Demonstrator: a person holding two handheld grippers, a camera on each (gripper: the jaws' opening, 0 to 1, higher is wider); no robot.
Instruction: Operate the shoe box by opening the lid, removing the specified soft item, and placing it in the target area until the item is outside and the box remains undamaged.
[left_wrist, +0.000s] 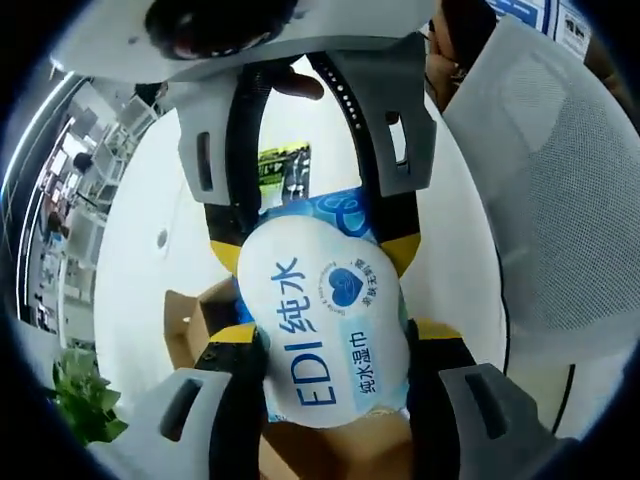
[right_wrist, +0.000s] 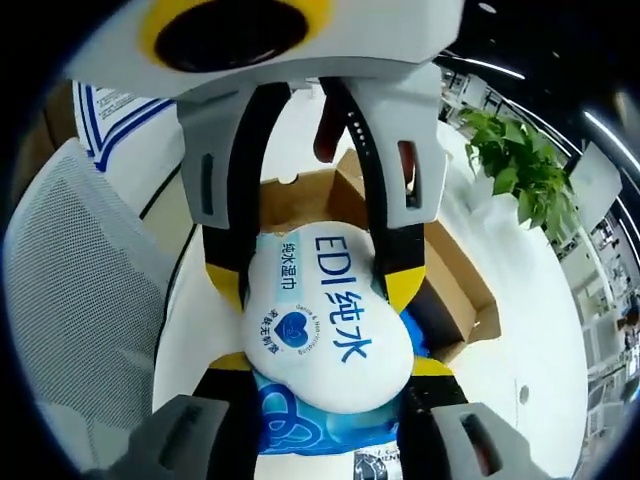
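A soft white and blue pack of wet wipes (left_wrist: 322, 330) hangs above the open brown shoe box (left_wrist: 188, 322). My left gripper (left_wrist: 335, 338) is shut on its near end, yellow-tipped jaws pressing both sides. My right gripper (left_wrist: 310, 245) reaches in from the top of the left gripper view and clamps the far end. In the right gripper view the same pack (right_wrist: 320, 320) sits in my right gripper (right_wrist: 330, 365), while the left gripper (right_wrist: 312, 285) holds the other end. The box (right_wrist: 455, 275) lies behind it with its flaps open.
The box rests on a white table (left_wrist: 140, 260). A white mesh chair (left_wrist: 560, 200) stands close beside it, also seen as the chair (right_wrist: 80, 300). A potted plant (right_wrist: 520, 160) grows past the table edge. A small dark packet (left_wrist: 285, 172) lies on the table.
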